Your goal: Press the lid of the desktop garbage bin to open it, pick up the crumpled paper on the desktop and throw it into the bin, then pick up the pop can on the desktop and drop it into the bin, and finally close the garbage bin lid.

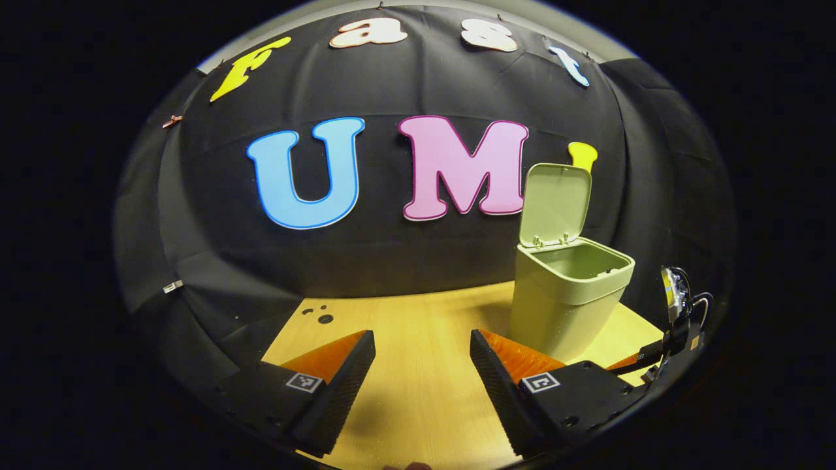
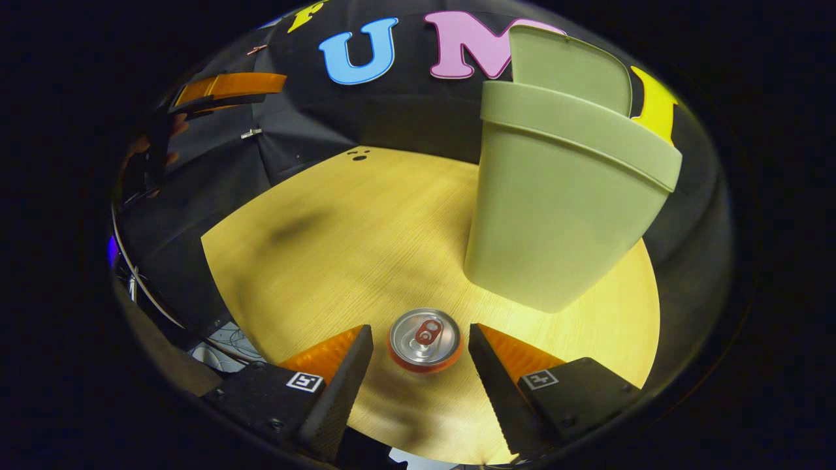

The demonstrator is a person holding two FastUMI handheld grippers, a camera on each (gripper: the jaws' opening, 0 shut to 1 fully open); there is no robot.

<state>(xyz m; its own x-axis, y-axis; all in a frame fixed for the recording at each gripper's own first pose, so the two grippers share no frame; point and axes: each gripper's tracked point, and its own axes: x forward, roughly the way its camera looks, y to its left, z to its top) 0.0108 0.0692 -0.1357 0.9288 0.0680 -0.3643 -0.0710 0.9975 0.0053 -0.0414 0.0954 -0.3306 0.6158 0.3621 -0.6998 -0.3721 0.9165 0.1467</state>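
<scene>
Pop can point(image 2: 425, 339) stands upright on the wooden desktop point(image 2: 339, 248), between the spread fingers of the right gripper point(image 2: 421, 356) — a gap shows on each side. Beyond it, to the right, stands the green garbage bin point(image 2: 555, 196), lid point(image 1: 556, 203) raised. Left gripper point(image 1: 422, 365) hovers over bare desktop, fingers apart — bin ahead-right.

Both the left hand-held gripper point(image 1: 422, 365) and right hand-held gripper point(image 2: 420, 356) seemingly gape wide.

Bin point(image 2: 562, 196) interior (and contents) hidden.
</scene>
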